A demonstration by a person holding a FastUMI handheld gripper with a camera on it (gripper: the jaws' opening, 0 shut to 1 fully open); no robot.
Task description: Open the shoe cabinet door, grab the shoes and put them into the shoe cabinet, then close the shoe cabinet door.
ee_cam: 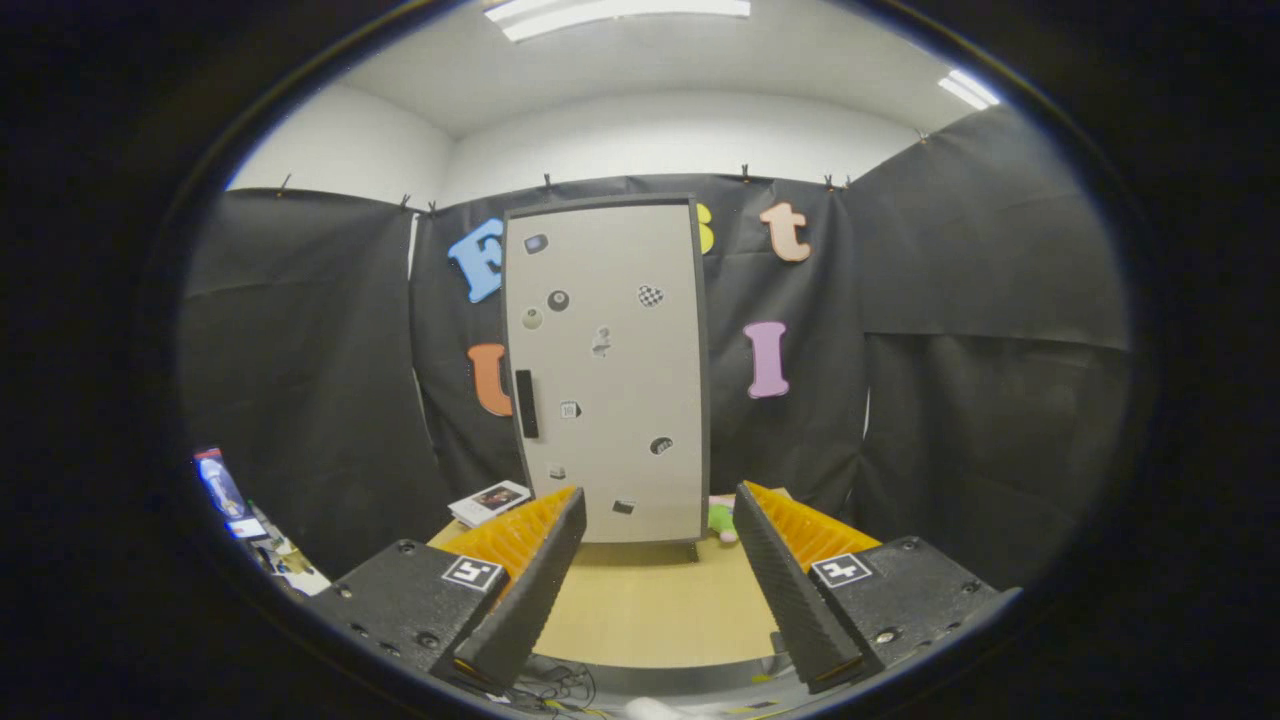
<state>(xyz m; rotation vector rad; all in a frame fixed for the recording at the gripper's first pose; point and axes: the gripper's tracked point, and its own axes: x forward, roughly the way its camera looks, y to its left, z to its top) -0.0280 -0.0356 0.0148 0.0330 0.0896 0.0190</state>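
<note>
The shoe cabinet (605, 370) stands upright on the far side of the counter (650, 605), straight ahead of the tool (660, 515) and well beyond its fingertips. Its pale door (620, 300) lies flush in the dark frame, closed, with a dark vertical handle (526, 403) near its left edge and a scatter of small stickers over its face. No shoes can be made out on the bare counter between the fingers and the cabinet.

That leaves the progress open to two readings: a closed door fits a cabinet yet to be opened and filled, and it fits equally a cabinet with the shoes already inside and the door shut again (what is behind the door is hidden, so the picture cannot settle it).

The tool itself is spread wide, fingers well apart with nothing between them and nothing in their hold; it hangs above the near edge of the counter, pointing at the cabinet's lower half.

Further out, a small green and pink soft toy (722, 520) sits by the cabinet's right foot, just past the right finger, and a stack of booklets (488, 501) lies at the counter's left corner beside the cabinet
</note>
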